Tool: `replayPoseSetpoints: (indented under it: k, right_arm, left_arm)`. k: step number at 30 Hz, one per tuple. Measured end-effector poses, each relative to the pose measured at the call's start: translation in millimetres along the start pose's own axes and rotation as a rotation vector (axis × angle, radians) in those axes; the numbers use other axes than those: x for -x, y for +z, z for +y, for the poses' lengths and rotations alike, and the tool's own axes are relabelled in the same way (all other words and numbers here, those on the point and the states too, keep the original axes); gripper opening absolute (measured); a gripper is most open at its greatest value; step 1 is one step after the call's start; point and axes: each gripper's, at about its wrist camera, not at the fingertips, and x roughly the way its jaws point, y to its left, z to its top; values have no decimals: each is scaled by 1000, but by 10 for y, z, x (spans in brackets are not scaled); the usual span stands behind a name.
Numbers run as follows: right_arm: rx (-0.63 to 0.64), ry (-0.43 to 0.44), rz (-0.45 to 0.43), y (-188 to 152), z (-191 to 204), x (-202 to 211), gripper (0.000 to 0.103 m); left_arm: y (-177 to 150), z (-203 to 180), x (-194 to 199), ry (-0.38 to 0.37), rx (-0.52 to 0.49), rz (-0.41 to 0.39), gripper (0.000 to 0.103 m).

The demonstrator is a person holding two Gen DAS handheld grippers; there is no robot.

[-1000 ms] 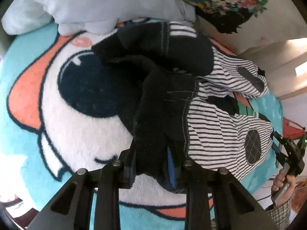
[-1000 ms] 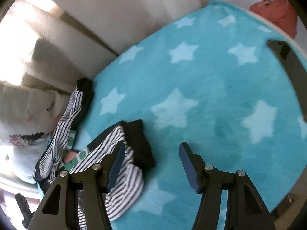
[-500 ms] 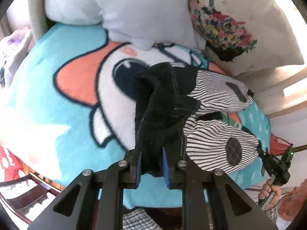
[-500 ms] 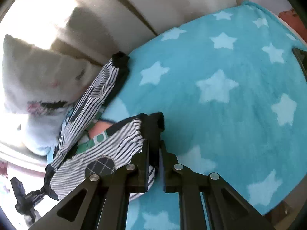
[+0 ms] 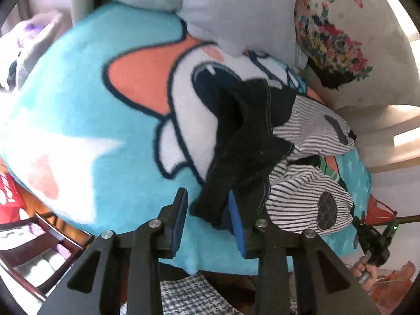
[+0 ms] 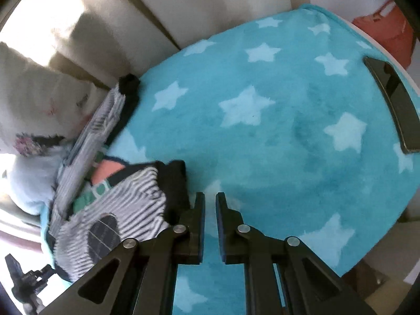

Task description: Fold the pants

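Over the blanket [image 5: 86,141], left claw [image 5: 207,210] now opening off the pants [image 5: 246,141]

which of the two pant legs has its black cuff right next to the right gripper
The nearer leg, the one with the dark oval knee patch; its cuff lies just left of the right gripper. The other leg's cuff lies far up by the pillow.

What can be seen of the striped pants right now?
The pants are soft knit, black-and-white striped, with a plain black upper part, a dark quilted knee patch and a black cuff. They lie crumpled, legs apart, on the teal cartoon blanket. The black end hangs between the opening jaws of the left gripper. The shut right gripper sits beside the cuff; contact is unclear.
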Motion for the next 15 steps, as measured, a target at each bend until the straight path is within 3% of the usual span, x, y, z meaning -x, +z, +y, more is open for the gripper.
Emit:
replayPoseSetpoints:
  k: [6,7,11,15]
  right_arm:
    - [74,36,-43,70,338,95,10]
    - [88,48,-36,77,415,73,12]
    - [134,59,-20,142,693,-52,36]
    - [180,41,-39,370,973,-139,36]
  left_arm:
    - [140,-186,168,18,-52,-63,35]
    - [163,-225,165,18,-63,-65,36]
    - [263,-421,63,20,-119,-56,37]
    - [420,-582,-72,40,-193,-55,37]
